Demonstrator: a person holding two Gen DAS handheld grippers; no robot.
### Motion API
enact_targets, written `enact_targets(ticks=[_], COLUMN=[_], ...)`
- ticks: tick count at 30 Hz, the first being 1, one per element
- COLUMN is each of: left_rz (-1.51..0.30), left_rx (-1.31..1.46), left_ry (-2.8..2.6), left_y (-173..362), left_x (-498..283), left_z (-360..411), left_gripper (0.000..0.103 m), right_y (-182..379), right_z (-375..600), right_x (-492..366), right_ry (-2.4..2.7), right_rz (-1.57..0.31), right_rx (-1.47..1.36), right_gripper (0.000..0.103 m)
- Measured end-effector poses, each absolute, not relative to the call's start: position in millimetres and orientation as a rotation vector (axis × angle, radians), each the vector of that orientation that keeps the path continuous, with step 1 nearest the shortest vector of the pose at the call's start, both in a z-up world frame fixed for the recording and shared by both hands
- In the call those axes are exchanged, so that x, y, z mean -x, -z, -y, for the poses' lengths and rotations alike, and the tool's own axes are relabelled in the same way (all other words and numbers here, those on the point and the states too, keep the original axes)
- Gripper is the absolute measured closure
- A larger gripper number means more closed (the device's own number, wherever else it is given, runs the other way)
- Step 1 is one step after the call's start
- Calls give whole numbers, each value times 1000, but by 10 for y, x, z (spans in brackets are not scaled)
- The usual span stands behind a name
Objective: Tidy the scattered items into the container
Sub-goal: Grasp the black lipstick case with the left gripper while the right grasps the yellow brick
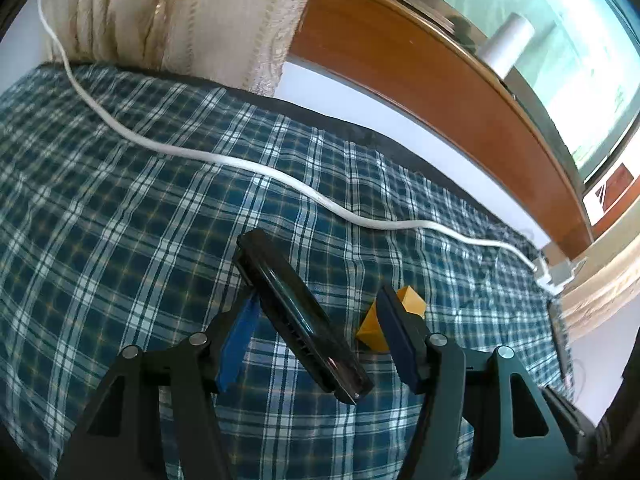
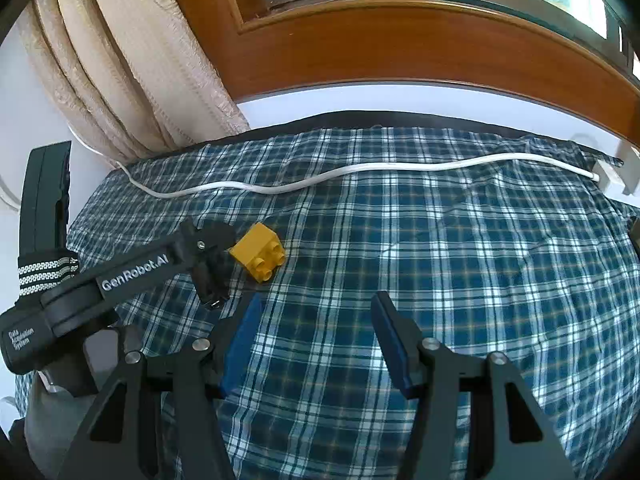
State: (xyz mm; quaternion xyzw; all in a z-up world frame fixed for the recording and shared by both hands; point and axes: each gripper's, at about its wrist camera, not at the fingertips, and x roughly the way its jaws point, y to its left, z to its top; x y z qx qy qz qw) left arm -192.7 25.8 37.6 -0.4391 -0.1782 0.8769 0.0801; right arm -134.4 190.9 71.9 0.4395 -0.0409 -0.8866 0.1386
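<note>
A black harmonica-like bar lies slanted on the blue plaid cloth, between the fingers of my left gripper. Its upper end is close against the left blue pad, while the right pad stands well apart from it. A yellow toy brick sits just behind the right finger. In the right wrist view that brick lies beside the left gripper. My right gripper hovers over bare plaid cloth, open, with nothing between its fingers. No container shows clearly.
A white cable snakes across the far part of the cloth to a white plug block. Behind stand a cream curtain and a wooden window frame. A grey shape sits at the lower left.
</note>
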Motion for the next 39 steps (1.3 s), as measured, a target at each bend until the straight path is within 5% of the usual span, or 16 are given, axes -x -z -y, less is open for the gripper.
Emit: enact_targets(ticks=[9, 33, 37, 39], left_rz=[431, 386, 391, 382], left_rx=[1292, 1252, 1258, 1253], left_ry=[-2652, -2589, -2598, -2598], left_y=[-432, -524, -516, -524], left_x=[1848, 1262, 1269, 1261], left_z=[-248, 110, 123, 104], left_gripper=[85, 85, 85, 85], right_y=[-694, -504, -471, -478], right_z=[-1873, -1367, -1295, -1288], right_x=[1365, 1784, 1807, 1792], right_ry=[2571, 2505, 2520, 2514], right_rz=[112, 108, 40, 35], right_rx=[-1265, -1295, -1293, -1298], right_gripper=[41, 42, 66, 68])
